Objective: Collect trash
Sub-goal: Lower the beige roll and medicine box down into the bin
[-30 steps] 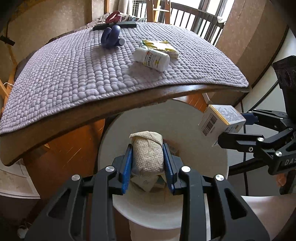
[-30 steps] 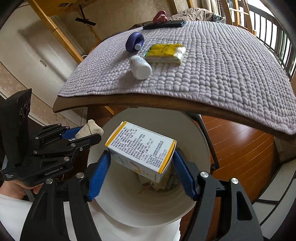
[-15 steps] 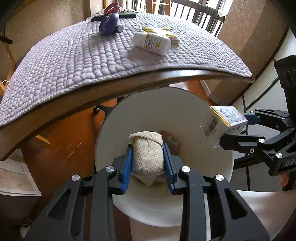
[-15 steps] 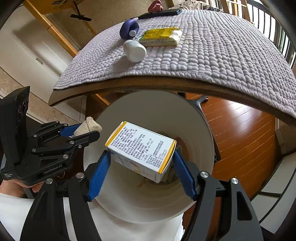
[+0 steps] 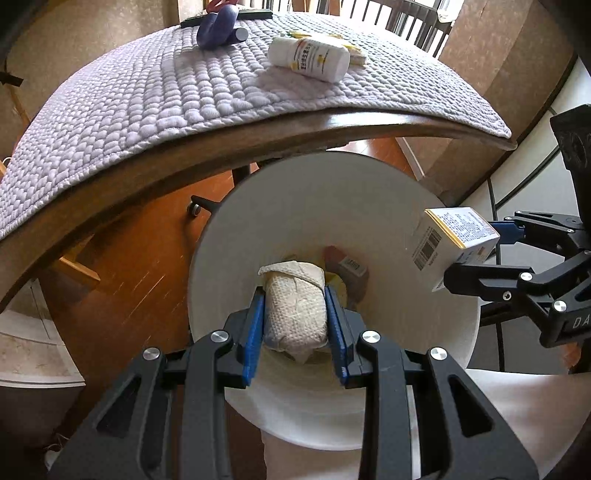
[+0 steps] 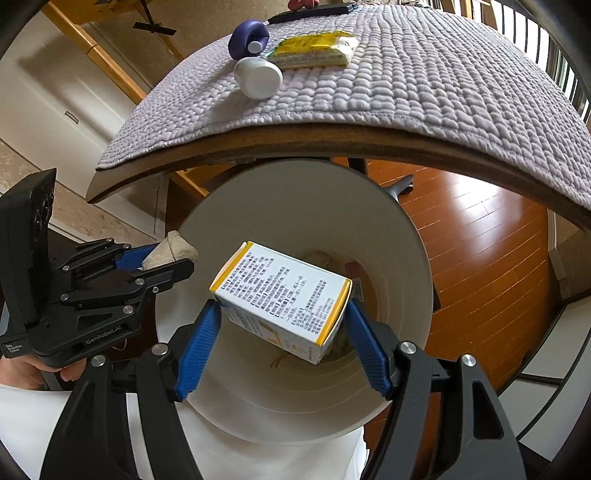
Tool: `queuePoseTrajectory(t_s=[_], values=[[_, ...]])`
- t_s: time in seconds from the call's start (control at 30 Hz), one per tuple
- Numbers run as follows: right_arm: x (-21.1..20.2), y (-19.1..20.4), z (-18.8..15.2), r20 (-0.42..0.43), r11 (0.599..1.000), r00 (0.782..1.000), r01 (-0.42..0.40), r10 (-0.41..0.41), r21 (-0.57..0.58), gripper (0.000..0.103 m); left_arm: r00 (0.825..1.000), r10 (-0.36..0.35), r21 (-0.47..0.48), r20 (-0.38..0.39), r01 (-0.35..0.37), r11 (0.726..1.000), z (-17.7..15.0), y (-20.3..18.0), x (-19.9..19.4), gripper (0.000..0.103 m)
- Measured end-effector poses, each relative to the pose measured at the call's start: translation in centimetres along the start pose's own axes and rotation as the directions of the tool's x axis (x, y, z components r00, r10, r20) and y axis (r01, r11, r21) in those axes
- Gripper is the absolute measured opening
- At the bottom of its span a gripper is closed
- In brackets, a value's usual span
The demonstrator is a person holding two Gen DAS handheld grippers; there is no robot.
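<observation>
A white round bin [image 5: 288,192] [image 6: 391,236] stands on the floor below the table edge, with some trash at its bottom. Over its mouth my left gripper [image 5: 295,295] is shut on a crumpled beige paper wad [image 5: 295,314], which also shows in the right wrist view as the wad [image 6: 173,251]. My right gripper [image 6: 282,306] is shut on a white and yellow carton box [image 6: 280,295], held over the bin beside the left one; the box [image 5: 450,240] shows at the right of the left wrist view.
The table carries a grey quilted mat [image 5: 147,92] [image 6: 443,74]. On it lie a white pill bottle [image 5: 308,59] [image 6: 258,75], a yellow packet [image 6: 314,50], a purple object [image 5: 218,26] [image 6: 249,37] and a dark remote [image 6: 310,13]. Wooden floor [image 6: 480,240] surrounds the bin.
Both grippers have sunk toward the bin with their loads still held; the bin's mouth looks larger and the table edge has moved up in both views.
</observation>
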State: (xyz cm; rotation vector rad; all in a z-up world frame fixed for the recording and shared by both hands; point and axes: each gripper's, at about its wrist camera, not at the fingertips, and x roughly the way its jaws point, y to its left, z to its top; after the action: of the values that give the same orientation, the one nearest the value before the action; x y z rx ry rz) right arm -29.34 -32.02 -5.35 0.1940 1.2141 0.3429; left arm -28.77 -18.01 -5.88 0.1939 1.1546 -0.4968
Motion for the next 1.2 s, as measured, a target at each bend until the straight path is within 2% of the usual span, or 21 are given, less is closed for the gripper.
queuePoseTrajectory(t_s=[0.67, 1.2], values=[[3.9, 0.1, -1.1, -0.024, 1.000, 1.000, 0.012, -0.011, 0.017, 0.069, 0.999, 0.025, 0.040, -0.039, -0.024, 0.999, -0.6, -1.8, 3.3, 0.034], [5.6, -0.5, -1.4, -0.043, 1.000, 0.999, 0.019, -0.018, 0.022, 0.069, 0.997, 0.030, 0.055, -0.065, -0.027, 0.998, -1.2, -0.8, 5.1, 0.034]])
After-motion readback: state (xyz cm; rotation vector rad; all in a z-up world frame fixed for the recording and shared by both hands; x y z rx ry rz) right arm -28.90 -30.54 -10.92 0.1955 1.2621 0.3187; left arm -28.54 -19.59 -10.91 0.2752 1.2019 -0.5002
